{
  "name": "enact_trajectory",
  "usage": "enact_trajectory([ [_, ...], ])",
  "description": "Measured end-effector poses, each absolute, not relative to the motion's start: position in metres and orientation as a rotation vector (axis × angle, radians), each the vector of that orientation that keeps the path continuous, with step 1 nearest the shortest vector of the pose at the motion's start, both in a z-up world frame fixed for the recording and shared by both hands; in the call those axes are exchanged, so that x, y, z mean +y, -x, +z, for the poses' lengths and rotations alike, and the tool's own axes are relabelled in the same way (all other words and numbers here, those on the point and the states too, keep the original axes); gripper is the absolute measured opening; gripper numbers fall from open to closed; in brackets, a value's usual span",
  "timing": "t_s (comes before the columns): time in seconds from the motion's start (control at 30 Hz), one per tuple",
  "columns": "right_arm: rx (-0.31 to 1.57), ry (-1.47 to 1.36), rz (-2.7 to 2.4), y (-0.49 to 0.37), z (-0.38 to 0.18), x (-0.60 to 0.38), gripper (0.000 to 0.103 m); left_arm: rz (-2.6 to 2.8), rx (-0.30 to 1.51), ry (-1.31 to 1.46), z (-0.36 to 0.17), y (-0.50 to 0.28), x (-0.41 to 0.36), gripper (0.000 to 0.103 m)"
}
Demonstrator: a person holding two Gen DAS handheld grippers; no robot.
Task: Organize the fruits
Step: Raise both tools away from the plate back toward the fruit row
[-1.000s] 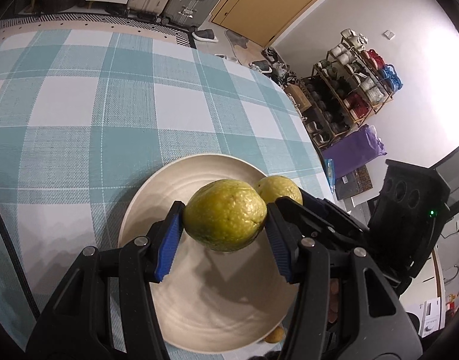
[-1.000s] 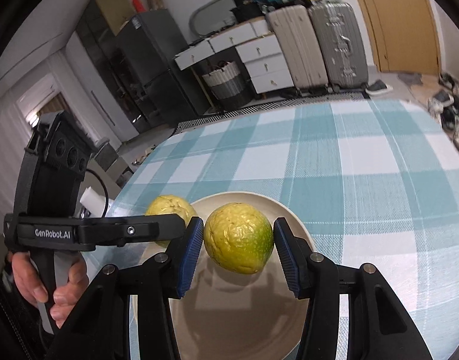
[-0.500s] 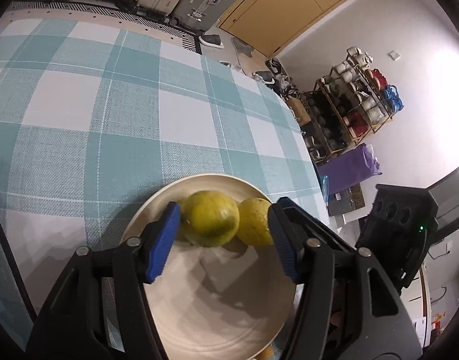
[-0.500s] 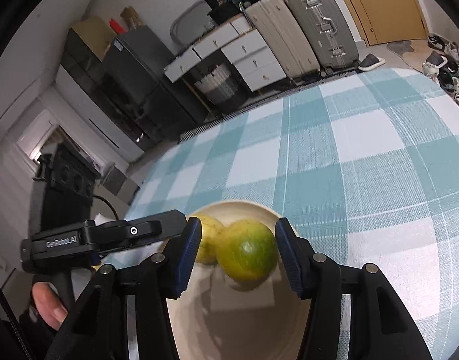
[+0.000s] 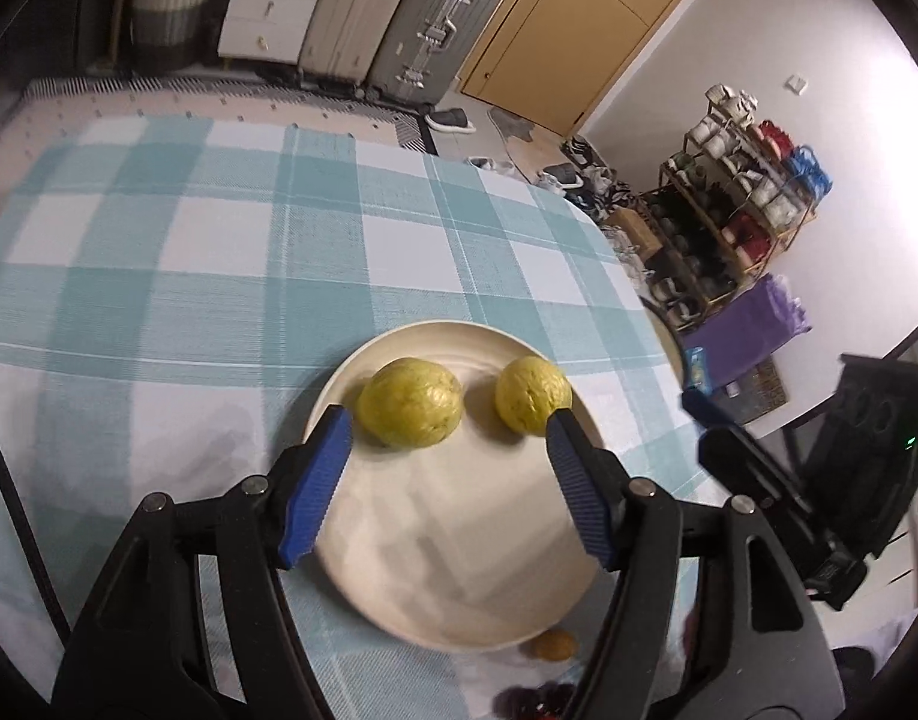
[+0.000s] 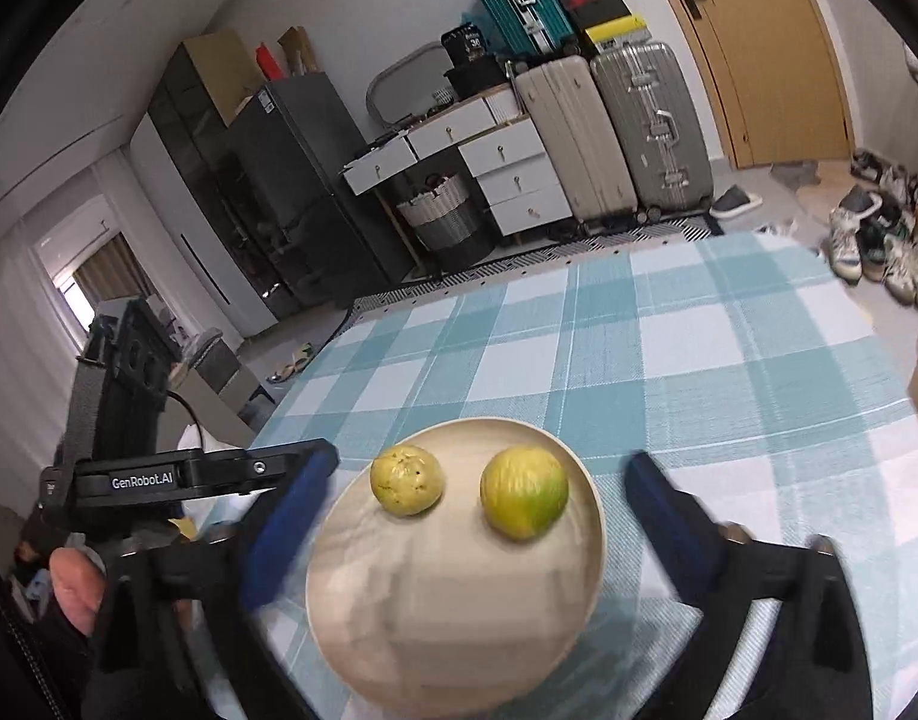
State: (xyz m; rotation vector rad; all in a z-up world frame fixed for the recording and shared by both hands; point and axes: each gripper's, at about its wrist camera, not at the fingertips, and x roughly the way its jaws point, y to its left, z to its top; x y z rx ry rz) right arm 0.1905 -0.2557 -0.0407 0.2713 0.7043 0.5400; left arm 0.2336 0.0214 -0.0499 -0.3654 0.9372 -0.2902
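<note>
Two yellow-green guavas lie apart on a cream plate [image 5: 459, 570] on the checked tablecloth. In the left wrist view the left guava [image 5: 411, 401] and the right guava [image 5: 532, 394] sit at the plate's far side. My left gripper [image 5: 447, 438] is open and empty, just behind them above the plate. In the right wrist view the plate [image 6: 447, 618] holds the yellower guava [image 6: 406, 479] and the greener guava [image 6: 524, 499]. My right gripper [image 6: 483, 480] is open wide and empty, its blue fingers either side of the plate.
The teal and white checked tablecloth [image 5: 189, 276] covers the table beyond the plate. A small orange fruit [image 5: 554, 644] and dark fruit [image 5: 528, 699] lie by the plate's near edge. The other gripper's body [image 5: 819, 480] is at the right; the left gripper's body [image 6: 159, 474] shows at the left.
Both grippers held a guava a second ago. They lowered them onto the plate, opened, and have pulled back; the two guavas now rest apart on the plate.
</note>
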Motion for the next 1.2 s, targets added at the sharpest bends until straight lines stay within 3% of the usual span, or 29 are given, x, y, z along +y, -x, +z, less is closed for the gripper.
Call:
enact_trajectory([
  [0.13,0.667,-0.23,0.517,-0.169,-0.032,-0.258,0.103,-0.24,0.897,0.257,-0.034,-0.205,0.015,0.067],
  [0.27,0.66,-0.185,0.507,-0.149,-0.026,-0.256,0.103,-0.135,0.841,0.144,-0.021,-0.175,0.01,0.079],
  [0.4,0.63,-0.148,0.479,-0.127,-0.019,-0.256,0.103,-0.08,0.81,0.078,-0.014,-0.15,0.005,0.08],
  [1.03,0.56,-0.07,0.501,-0.043,-0.001,-0.252,0.103,-0.007,0.818,0.076,-0.024,-0.071,-0.001,0.089],
  [1.2,0.572,-0.05,0.503,-0.023,-0.012,-0.249,0.103,-0.007,0.826,0.089,-0.037,-0.052,-0.002,0.101],
])
